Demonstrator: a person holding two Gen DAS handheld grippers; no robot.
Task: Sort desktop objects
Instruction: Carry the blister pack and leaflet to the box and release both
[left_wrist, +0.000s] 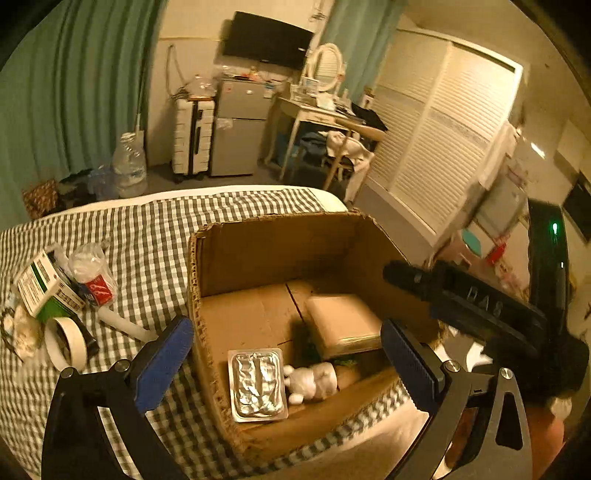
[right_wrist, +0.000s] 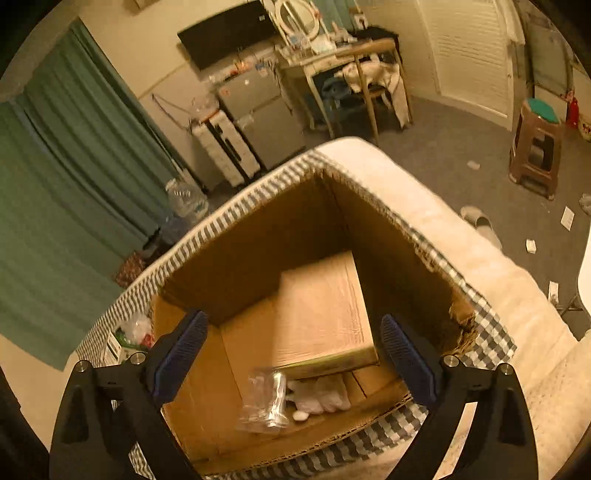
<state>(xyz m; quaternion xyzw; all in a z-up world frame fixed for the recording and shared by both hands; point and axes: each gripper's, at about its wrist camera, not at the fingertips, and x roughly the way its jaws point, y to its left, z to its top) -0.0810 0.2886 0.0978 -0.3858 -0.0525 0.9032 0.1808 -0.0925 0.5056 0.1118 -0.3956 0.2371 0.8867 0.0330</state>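
An open cardboard box (left_wrist: 258, 247) stands on a checked bedspread (left_wrist: 147, 229). Inside lie a silver blister pack (left_wrist: 256, 386), a small white figure (left_wrist: 314, 380) and a flat tan package (left_wrist: 341, 323). My left gripper (left_wrist: 286, 363) hovers open over the box's near side, nothing between its fingers. The right wrist view looks into the same box (right_wrist: 258, 240), with the blister pack (right_wrist: 267, 402), white figure (right_wrist: 321, 397) and tan package (right_wrist: 321, 314) below. My right gripper (right_wrist: 293, 363) is open above them and holds nothing. The right gripper's black body (left_wrist: 480, 306) shows at the left view's right.
Left of the box on the bedspread lie a green-and-white carton (left_wrist: 48, 288), a tape roll (left_wrist: 66, 343), a clear bag with a red item (left_wrist: 92, 273) and a white tube (left_wrist: 123, 325). Beyond the bed are a water bottle (left_wrist: 129, 166), a suitcase (left_wrist: 192, 136) and a stool (right_wrist: 535, 147).
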